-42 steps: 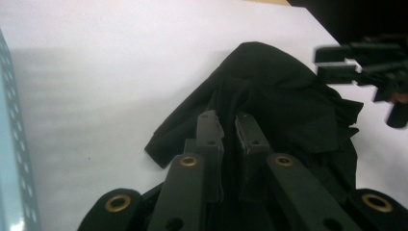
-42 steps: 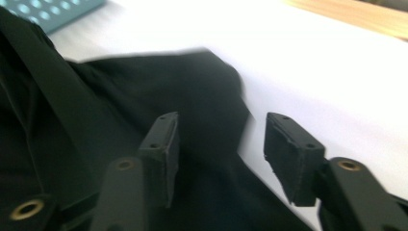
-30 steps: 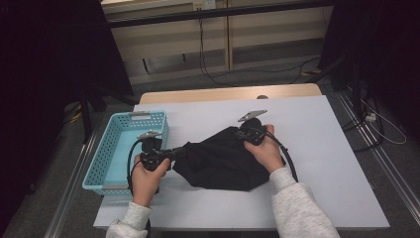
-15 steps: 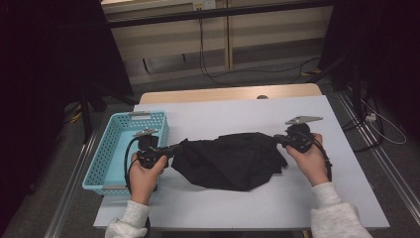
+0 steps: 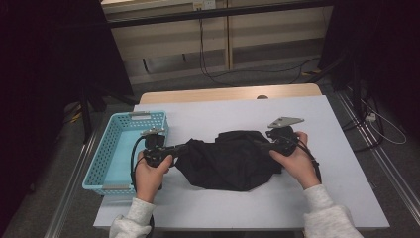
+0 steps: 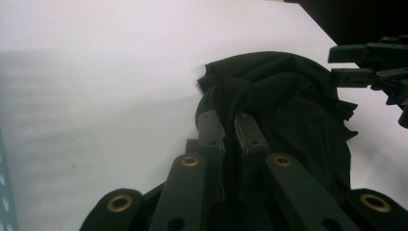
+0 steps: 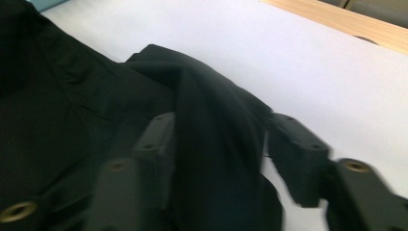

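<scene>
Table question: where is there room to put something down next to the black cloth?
The white table is bare behind the black cloth, up to the wooden edge. It is also bare right of the right tool and along the near edge. The blue basket is hollow too. Between basket and cloth it is crowded by the left tool.

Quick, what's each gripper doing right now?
Left gripper: shut on the black cloth.
Right gripper: jaws just opening, a cloth fold between them.
</scene>
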`<state>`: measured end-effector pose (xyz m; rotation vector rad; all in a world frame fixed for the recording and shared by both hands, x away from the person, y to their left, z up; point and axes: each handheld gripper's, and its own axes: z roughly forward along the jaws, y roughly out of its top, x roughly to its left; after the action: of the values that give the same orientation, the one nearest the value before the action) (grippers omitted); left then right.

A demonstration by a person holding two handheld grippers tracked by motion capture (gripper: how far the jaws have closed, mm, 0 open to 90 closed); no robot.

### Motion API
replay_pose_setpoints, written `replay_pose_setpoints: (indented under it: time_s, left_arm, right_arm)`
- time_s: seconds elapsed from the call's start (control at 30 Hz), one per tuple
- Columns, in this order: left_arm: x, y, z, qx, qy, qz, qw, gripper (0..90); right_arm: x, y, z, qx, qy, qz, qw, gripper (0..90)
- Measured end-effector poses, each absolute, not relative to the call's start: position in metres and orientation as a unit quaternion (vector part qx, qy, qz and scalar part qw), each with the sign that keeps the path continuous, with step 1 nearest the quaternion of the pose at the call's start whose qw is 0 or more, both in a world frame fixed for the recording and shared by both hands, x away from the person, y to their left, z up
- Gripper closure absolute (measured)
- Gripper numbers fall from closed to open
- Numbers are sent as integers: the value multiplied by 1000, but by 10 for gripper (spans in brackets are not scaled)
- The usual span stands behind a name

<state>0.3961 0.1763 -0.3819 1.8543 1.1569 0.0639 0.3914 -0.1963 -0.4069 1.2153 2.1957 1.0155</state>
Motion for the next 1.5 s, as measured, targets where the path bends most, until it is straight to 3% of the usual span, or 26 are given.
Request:
replay_pose_setpoints:
  time_s: [0.13,0.27,0.37,0.47,0.7,0.97,1.23,1.5]
  left_arm:
    - [396,177,-381,753,470,25,460,836]
    - [396,176,-381,754,468,27,460,836]
    - [396,176,-382,755,468,29,459,836]
    - [397,178,-382,755,470,33,456,836]
    - [397,178,-382,752,474,37,456,837]
    - [399,177,-384,751,478,39,454,836]
    - [398,175,-384,753,476,38,453,835]
    - [396,170,-387,759,472,43,447,833]
  right_arm:
    - [400,-180,-408,442,789,369,216,433]
    - [412,-180,-416,454,787,362,209,660]
    - [414,-190,-416,461,785,358,208,880]
    - [411,-205,-412,471,781,355,207,899]
    - [387,-247,-398,497,753,368,225,900]
    - [362,-276,-412,511,754,335,241,878]
    - [357,-239,-405,452,783,366,219,629]
    - [355,-182,-412,397,818,381,169,510]
